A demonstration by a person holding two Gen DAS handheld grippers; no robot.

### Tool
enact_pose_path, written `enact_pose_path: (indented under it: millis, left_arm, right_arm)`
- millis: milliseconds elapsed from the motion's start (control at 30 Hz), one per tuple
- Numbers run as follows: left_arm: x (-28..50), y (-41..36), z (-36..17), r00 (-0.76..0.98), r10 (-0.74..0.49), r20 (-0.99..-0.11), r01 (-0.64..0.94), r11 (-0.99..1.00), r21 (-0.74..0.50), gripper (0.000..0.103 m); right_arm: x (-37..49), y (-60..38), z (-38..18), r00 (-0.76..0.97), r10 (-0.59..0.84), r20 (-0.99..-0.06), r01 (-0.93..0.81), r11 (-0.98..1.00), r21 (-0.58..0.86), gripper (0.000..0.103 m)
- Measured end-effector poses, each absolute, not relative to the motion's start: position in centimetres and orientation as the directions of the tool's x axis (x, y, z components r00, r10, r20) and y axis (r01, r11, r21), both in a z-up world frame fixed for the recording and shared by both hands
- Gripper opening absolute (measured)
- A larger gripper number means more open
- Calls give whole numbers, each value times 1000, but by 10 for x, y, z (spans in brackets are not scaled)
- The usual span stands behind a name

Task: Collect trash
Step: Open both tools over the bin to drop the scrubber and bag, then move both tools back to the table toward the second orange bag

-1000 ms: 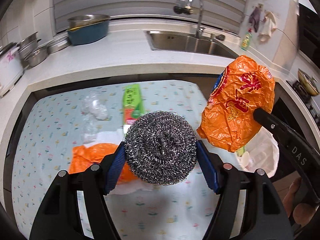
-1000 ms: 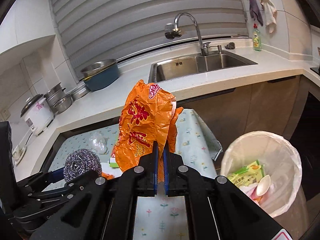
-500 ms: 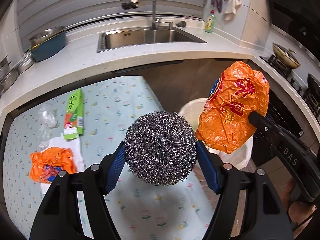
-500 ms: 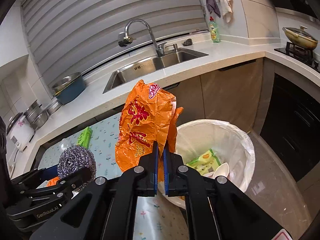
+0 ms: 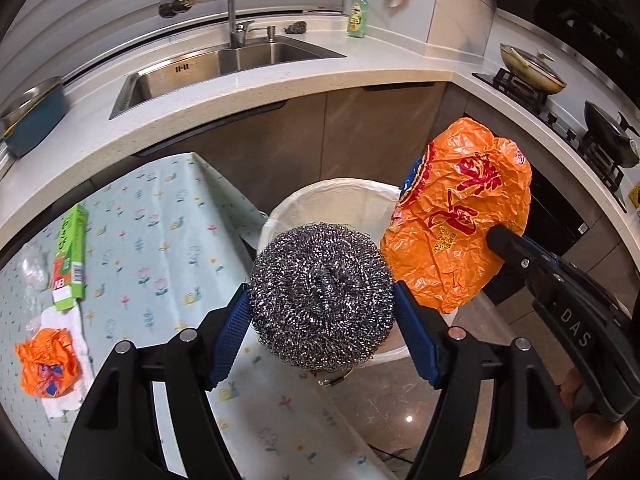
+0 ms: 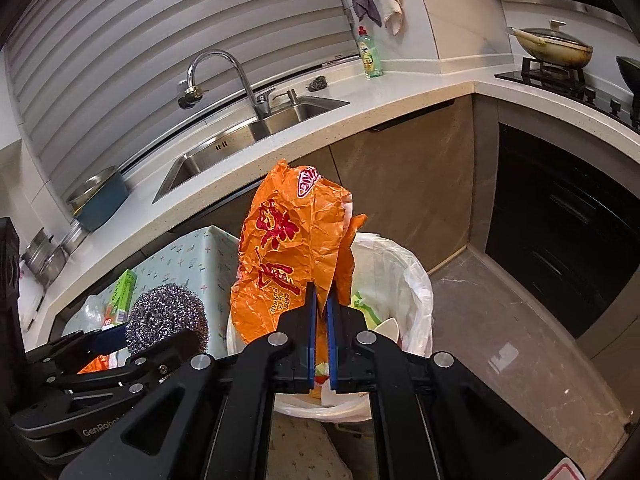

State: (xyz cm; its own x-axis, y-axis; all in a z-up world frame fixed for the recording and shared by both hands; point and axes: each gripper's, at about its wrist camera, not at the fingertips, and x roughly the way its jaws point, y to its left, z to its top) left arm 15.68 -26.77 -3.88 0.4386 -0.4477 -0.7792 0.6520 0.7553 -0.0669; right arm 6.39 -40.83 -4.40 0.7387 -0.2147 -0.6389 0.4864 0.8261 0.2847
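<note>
My left gripper (image 5: 322, 300) is shut on a round steel wool scourer (image 5: 322, 294), its blue pads pressing both sides, held over the near rim of the white-lined trash bin (image 5: 340, 196). The right gripper (image 6: 319, 304) is shut on a crumpled orange snack bag (image 6: 292, 252), which hangs over the bin (image 6: 400, 276). In the left wrist view the same orange bag (image 5: 456, 216) sits right of the scourer, above the bin. From the right wrist, the scourer (image 6: 166, 318) shows at lower left. Inside the bin lie a green packet and a white spoon.
A table with a floral cloth (image 5: 160, 248) stands left of the bin, bearing a green box (image 5: 70, 256), a crumpled orange wrapper (image 5: 46, 362) on white paper and clear plastic. Behind runs the counter with sink (image 5: 224, 64). A stove with pans (image 5: 532, 68) is at right.
Both grippers swung to the right from over the table to over the trash bin, keeping the scourer and orange bag in their grips. The table litter slid to the left of view.
</note>
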Motion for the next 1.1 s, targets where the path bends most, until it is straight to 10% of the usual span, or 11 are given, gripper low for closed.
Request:
enact_pose_path:
  millis: [833,967,1100]
  left_arm:
    - [172,-246,-32,515,-434,-739,588,807,-65,79]
    - [175,-234,-28,534,-424,-732,566,822,-63,84]
    - [178,-220,-25,553,-409,-725,543,838,-59,85]
  right_arm:
    - [81,-410,-54,734,-205,-647,476,835,276,10]
    - [83,-403,-48,749,-219,-626,474,837,274,35]
    - [87,-394,-41,761,-211,-614,458,845,277,35]
